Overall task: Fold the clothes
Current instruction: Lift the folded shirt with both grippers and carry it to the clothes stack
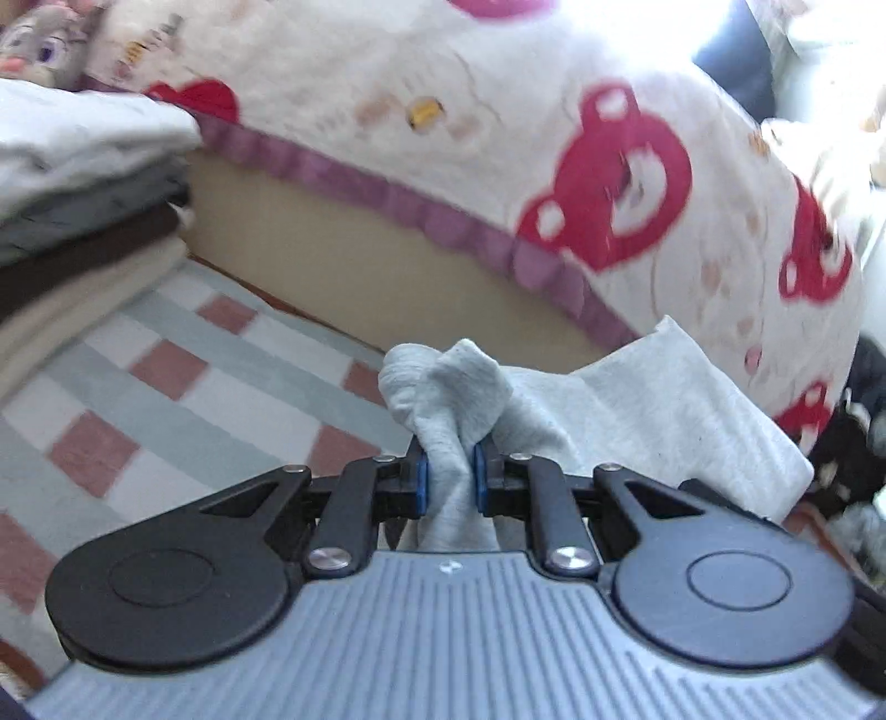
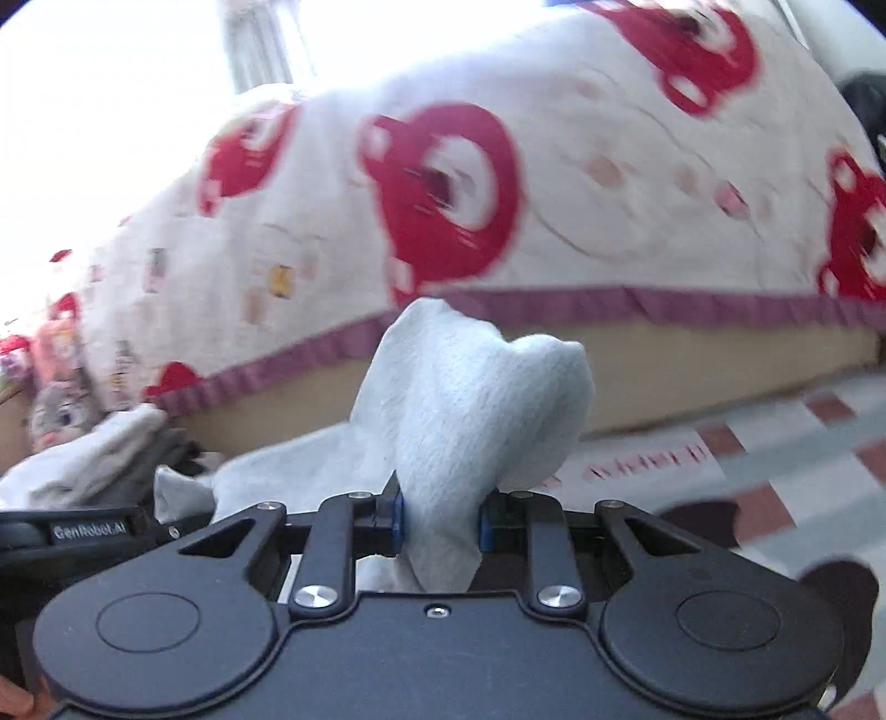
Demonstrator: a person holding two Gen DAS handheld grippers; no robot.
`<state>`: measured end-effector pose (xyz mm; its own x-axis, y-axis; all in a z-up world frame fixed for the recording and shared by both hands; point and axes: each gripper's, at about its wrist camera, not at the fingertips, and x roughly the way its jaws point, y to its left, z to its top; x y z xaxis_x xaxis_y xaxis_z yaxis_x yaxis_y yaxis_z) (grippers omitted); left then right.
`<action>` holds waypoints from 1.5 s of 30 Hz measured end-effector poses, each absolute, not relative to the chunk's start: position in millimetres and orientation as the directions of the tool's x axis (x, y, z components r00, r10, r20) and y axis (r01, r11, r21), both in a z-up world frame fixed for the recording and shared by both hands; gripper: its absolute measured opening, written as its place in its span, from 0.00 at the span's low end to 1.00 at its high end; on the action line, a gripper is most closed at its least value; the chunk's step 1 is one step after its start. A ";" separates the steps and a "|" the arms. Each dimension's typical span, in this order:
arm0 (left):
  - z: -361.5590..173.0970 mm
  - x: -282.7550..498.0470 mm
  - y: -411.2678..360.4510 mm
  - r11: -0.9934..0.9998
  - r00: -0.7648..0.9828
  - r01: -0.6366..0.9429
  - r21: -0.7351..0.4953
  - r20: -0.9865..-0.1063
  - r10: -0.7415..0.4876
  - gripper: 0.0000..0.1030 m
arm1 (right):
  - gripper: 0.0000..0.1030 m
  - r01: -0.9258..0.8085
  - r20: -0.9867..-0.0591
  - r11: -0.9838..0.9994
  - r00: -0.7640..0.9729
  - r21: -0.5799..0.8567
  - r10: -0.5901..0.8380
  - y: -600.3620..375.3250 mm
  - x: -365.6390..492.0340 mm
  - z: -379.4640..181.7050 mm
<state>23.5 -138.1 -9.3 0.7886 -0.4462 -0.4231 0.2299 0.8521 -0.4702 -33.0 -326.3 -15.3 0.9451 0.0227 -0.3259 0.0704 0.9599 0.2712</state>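
Left view only — folded stack (image 1: 83,183); both grip grey garment (image 1: 448,399).

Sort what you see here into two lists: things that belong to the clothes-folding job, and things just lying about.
Belong to the job:
- light grey garment, pinched by both grippers
- left gripper
- right gripper
- stack of folded clothes

Just lying about:
- bear-print quilt
- plush rabbit toy
- checked sheet

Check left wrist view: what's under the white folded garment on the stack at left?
Under the white garment lie a grey layer, a dark brown one and a beige one, on the checked sheet. Only their folded edges show; the rest is covered.
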 end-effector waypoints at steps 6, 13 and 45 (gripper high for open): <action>41.5 8.2 -60.8 0.821 0.912 0.122 -0.558 -0.263 -0.314 0.14 | 0.26 -0.126 -0.225 0.978 0.961 0.168 0.162 -265.2 -13.8 52.7; 62.3 11.0 33.7 0.807 0.966 -0.061 -0.587 -0.238 -0.100 0.14 | 0.26 -0.392 -0.205 0.913 0.890 0.108 0.407 -175.8 46.2 91.9; 7.4 131.1 206.0 0.670 0.902 -0.414 -0.617 -0.376 0.212 0.24 | 0.54 -0.521 -0.391 0.648 0.524 0.555 0.756 -21.1 324.1 29.0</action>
<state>131.1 206.0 7.4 0.9022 0.2117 -0.3758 -0.4140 0.6695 -0.6167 324.1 -21.1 29.0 0.5243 0.7563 -0.3913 -0.5211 0.6484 0.5550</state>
